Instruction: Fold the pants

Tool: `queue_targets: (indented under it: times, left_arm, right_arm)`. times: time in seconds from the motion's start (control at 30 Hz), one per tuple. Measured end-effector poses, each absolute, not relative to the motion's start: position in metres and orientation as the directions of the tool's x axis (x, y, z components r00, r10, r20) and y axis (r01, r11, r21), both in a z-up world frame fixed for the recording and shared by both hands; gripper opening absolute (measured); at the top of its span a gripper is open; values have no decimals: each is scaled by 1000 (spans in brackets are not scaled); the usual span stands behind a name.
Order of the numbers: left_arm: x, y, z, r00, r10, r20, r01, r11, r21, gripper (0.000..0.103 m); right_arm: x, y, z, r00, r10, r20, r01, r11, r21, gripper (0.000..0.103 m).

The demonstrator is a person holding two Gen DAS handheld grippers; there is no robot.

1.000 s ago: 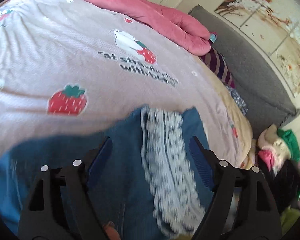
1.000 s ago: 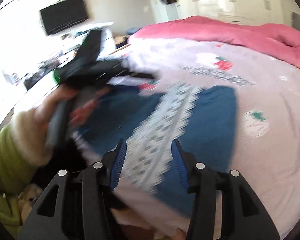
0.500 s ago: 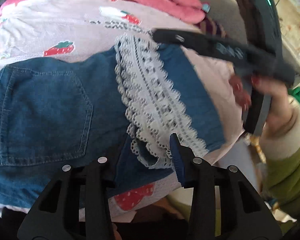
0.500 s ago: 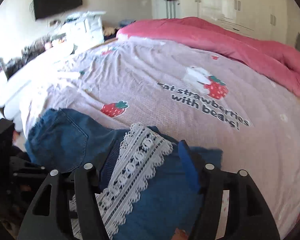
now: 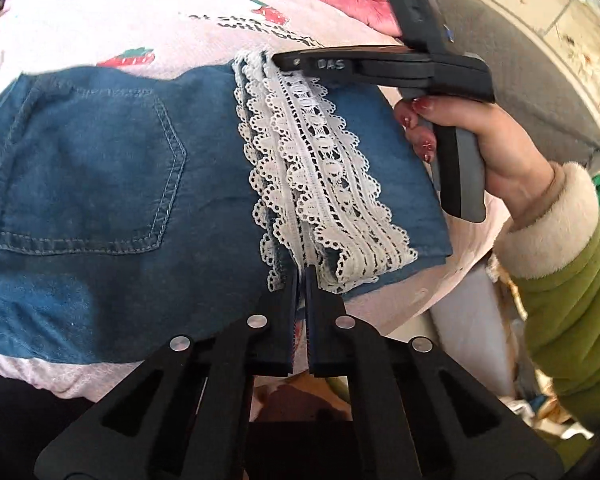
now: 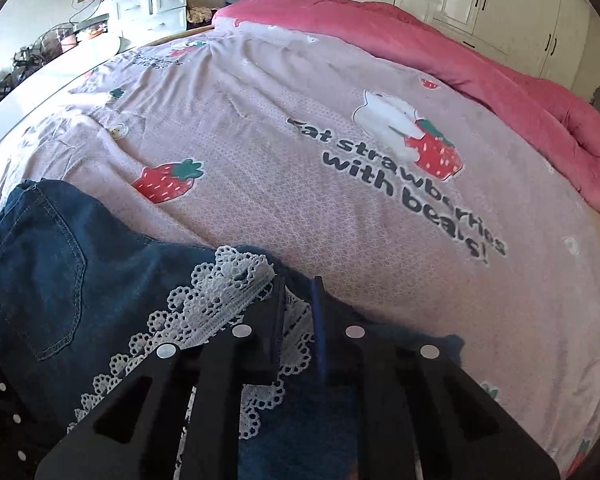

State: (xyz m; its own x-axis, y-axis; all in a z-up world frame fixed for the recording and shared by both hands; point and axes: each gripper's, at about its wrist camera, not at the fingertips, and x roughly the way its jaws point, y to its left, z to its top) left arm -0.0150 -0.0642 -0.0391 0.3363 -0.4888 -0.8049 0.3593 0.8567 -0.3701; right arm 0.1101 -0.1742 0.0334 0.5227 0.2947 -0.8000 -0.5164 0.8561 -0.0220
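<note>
Blue denim pants point(image 5: 100, 184) with a white lace band point(image 5: 320, 160) lie flat on the strawberry-print bed sheet point(image 5: 120, 12), back pocket up. My left gripper point(image 5: 300, 276) is shut on the near edge of the pants, right beside the lace. A person's hand point(image 5: 432, 120) holds my right gripper point(image 5: 285, 63) at the far edge of the lace band. In the right wrist view my right gripper point(image 6: 298, 288) is closing, with lace point(image 6: 220, 292) and denim point(image 6: 40, 272) pinched between its fingers.
A thick pink quilt point(image 6: 460, 80) is heaped along the far side of the bed. The mattress edge point(image 5: 440, 300) drops off just right of the pants, beside a green sleeve point(image 5: 572, 280). White drawers point(image 6: 152, 4) and wardrobes point(image 6: 480, 0) stand behind.
Both grippers came down onto the pants and their jaws went from wide open to closed on the cloth. The right gripper settled at the far end of the lace band.
</note>
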Motion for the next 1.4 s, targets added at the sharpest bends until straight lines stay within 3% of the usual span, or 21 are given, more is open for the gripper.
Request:
queue_targets:
  times: [0.1, 0.17, 0.2, 0.4, 0.47, 0.53, 0.7, 0.77, 1.03, 1.17, 1.23, 1.4]
  left_arm:
    - [-14, -62, -41, 329, -493, -805, 347, 856, -382, 0]
    - [-16, -59, -41, 327, -499, -802, 339, 855, -394, 0]
    - [-18, -57, -41, 328, -501, -801, 341, 854, -394, 0]
    - [-24, -54, -30, 352, -499, -792, 342, 856, -388, 5]
    - [-26, -51, -25, 374, -487, -789, 336, 864, -374, 14]
    - [-29, -44, -18, 405, -469, -785, 326, 876, -356, 29]
    - [-33, -29, -6, 460, -425, -779, 290, 902, -321, 49]
    - [-37, -23, -3, 474, -413, -778, 274, 909, -315, 52]
    - [-43, -10, 14, 548, -360, -755, 238, 932, -272, 77]
    - [-49, 9, 24, 601, -316, -734, 199, 949, -245, 89]
    - [-52, 20, 28, 622, -294, -726, 175, 956, -238, 93]
    - [-58, 51, 34, 652, -240, -720, 93, 967, -238, 93]
  right_arm:
    - [108, -178, 37, 520, 311, -796, -521, 854, -7, 16]
    - [104, -188, 49, 532, 329, -780, -506, 863, 20, 44]
    - [99, -193, 56, 537, 356, -765, -507, 861, 45, 49]
    - [51, -212, 75, 516, 442, -733, -540, 833, 121, 49]
    - [29, -209, 73, 483, 467, -741, -571, 809, 138, 50]
    - [11, -203, 70, 457, 474, -753, -596, 791, 136, 51]
    - [-23, -179, 48, 372, 444, -815, -639, 760, 123, 52]
    - [-30, -170, 34, 398, 398, -826, -626, 776, 73, 55]
    - [-36, -174, 33, 427, 419, -801, -574, 811, 118, 59]
    - [-39, -180, 54, 426, 455, -782, -540, 821, 184, 76]
    - [-45, -180, 66, 448, 477, -756, -545, 816, 192, 79]
    - [-49, -179, 99, 513, 505, -694, -538, 819, 199, 88]
